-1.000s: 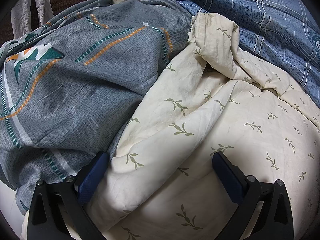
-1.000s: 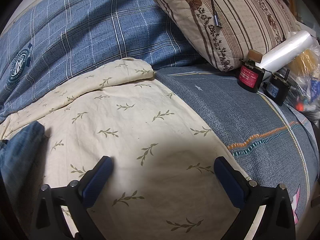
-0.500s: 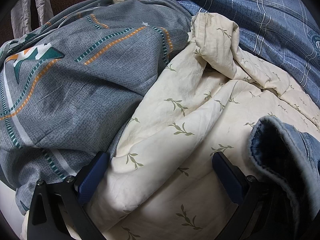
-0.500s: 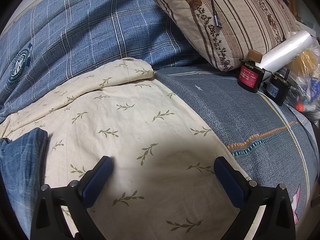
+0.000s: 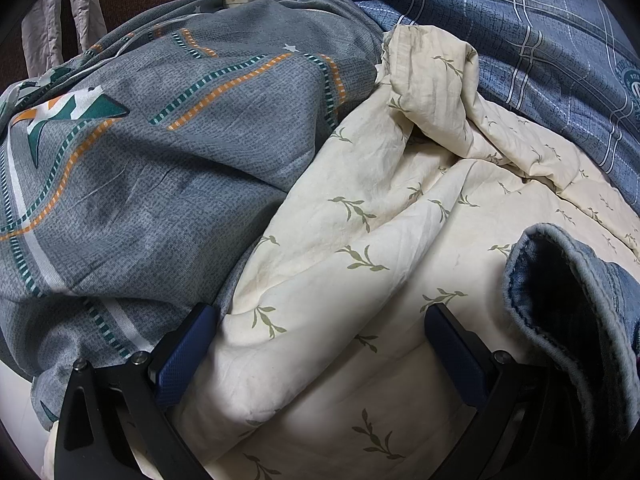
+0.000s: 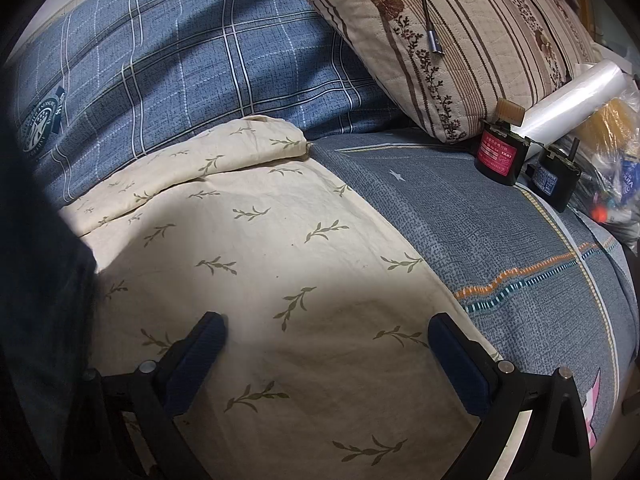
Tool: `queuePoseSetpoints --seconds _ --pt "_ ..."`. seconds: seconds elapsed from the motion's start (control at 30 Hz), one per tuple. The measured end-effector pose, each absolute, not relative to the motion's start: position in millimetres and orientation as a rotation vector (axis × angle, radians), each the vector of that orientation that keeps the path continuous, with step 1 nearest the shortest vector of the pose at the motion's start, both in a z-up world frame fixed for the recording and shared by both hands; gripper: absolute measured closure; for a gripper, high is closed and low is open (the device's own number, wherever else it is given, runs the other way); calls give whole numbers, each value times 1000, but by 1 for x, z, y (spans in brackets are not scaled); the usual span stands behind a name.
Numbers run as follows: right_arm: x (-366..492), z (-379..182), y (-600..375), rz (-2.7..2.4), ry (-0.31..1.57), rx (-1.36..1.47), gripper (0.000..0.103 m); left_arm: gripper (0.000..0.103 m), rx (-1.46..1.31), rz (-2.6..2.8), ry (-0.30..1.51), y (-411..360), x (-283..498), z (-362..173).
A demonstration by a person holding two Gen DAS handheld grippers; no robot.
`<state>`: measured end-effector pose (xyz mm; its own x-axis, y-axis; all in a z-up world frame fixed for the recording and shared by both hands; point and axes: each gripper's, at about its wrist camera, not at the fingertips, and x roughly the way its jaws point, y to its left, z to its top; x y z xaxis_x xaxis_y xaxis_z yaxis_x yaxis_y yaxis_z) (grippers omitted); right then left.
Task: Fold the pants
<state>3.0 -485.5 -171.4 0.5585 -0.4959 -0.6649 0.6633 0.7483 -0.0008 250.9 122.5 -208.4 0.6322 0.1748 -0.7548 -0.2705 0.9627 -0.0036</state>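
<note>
We see a cream leaf-print blanket [image 6: 280,280] spread over a grey patterned sheet [image 6: 500,232], with a blue plaid quilt [image 6: 180,60] behind. A striped quilted pillow [image 6: 460,40] carries a cable [image 6: 430,20]; beside it stand a red-labelled black box [image 6: 500,158] and a plastic roll [image 6: 576,96].

Cream quilt [image 5: 360,240] w/ olive sprigs, blue denim pants [image 5: 576,304], grey sheet [image 5: 160,160] w/ orange-teal stripes, blue plaid blanket [image 6: 180,60].
</note>
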Motion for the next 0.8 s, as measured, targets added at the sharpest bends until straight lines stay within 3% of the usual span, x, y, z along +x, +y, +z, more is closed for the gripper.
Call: queuePoseSetpoints --seconds 0.8 --pt "3 -171 -484 -694 692 265 1 0 -124 255 848 123 249 -208"
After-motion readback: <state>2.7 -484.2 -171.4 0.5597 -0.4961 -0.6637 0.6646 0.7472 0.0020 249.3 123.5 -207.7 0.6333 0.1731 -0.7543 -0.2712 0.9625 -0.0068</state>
